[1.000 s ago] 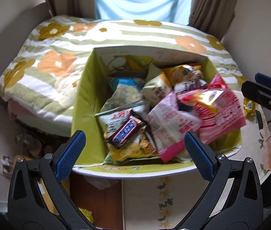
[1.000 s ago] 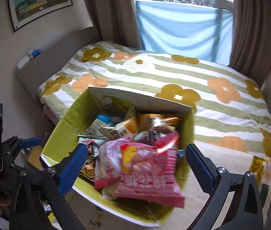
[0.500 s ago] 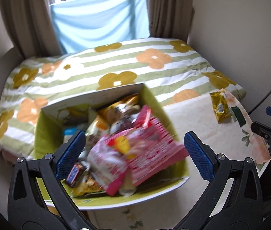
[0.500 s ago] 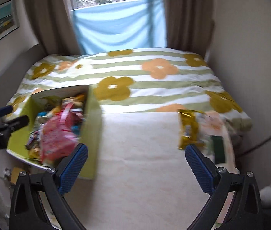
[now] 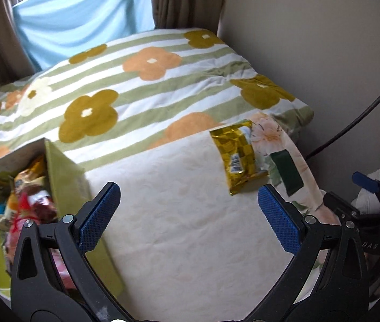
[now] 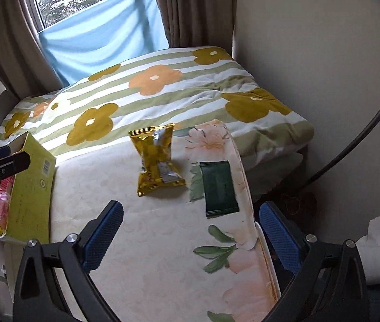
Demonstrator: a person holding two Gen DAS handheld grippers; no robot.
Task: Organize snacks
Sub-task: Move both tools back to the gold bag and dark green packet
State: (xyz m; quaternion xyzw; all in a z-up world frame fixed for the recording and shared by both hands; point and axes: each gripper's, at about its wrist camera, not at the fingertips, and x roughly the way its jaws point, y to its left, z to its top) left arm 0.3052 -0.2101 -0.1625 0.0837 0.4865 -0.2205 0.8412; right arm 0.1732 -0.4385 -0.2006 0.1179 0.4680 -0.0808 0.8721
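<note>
Where cut off, green box (image 5: 66, 177) contents blurred

Gold snack packet (image 5: 239, 158) on tablecloth (image 5: 184, 214)

soft daylight from the window (image 6: 87, 8); dimmer away from it, no glare. snack box (image 5: 23, 204) near left edge motion-blurred. strong fisheye bending, black corners.

The letters "DAS" show faintly on the right claw (image 5: 365, 204).
</note>
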